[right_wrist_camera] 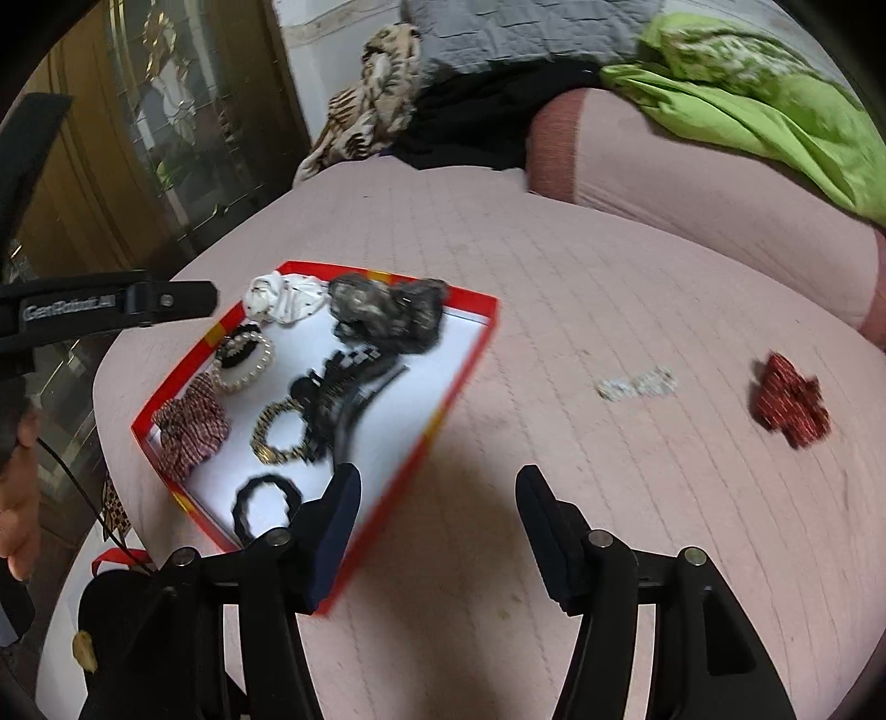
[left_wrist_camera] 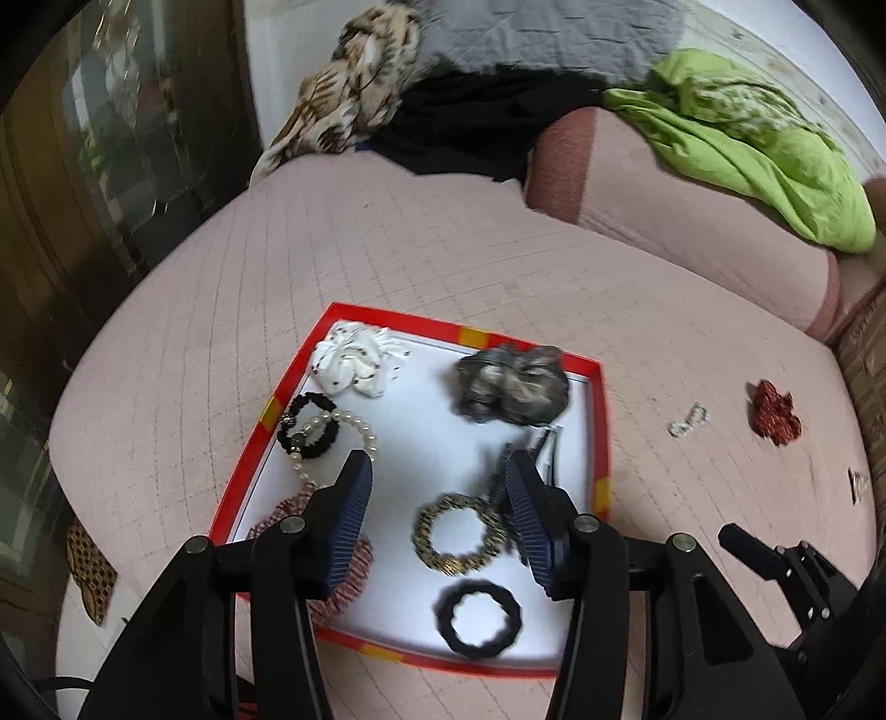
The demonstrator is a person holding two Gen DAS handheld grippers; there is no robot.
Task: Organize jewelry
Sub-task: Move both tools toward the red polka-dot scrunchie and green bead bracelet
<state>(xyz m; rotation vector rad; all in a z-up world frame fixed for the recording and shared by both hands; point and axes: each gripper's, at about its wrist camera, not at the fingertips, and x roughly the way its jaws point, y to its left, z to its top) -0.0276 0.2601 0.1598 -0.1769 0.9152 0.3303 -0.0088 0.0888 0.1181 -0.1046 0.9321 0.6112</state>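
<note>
Overall, a bed with a pale pink quilted cover (left_wrist_camera: 443, 266) fills both views, its stitched grid lightly soiled. On it sits a shallow red-rimmed tray (left_wrist_camera: 601, 421) with a white floor, holding a white dotted scrunchie (left_wrist_camera: 354, 360), a grey mottled scrunchie (left_wrist_camera: 515, 385), a pearl bracelet (left_wrist_camera: 354, 432), a gold chain bracelet (left_wrist_camera: 459, 534), a black hair tie (left_wrist_camera: 476, 617) and a red checked scrunchie (right_wrist_camera: 191, 429). Out on the cover, well apart from the tray, lie a small clear beaded piece (right_wrist_camera: 637, 385) and a dark red scrunchie (right_wrist_camera: 789, 407). Left hand-held gripper (left_wrist_camera: 437, 487) hangs over the tray, jaws parted, nothing between them. Right hand-held gripper (right_wrist_camera: 437, 498) hangs over bare cover beside the tray's edge, jaws wide and empty. Behind: a pink bolster (left_wrist_camera: 637, 194), green cloth (left_wrist_camera: 747, 144), grey quilt (left_wrist_camera: 542, 33), leaf-print fabric (left_wrist_camera: 354, 88). A wood-framed glass cabinet (right_wrist_camera: 166, 111) stands at left.
</note>
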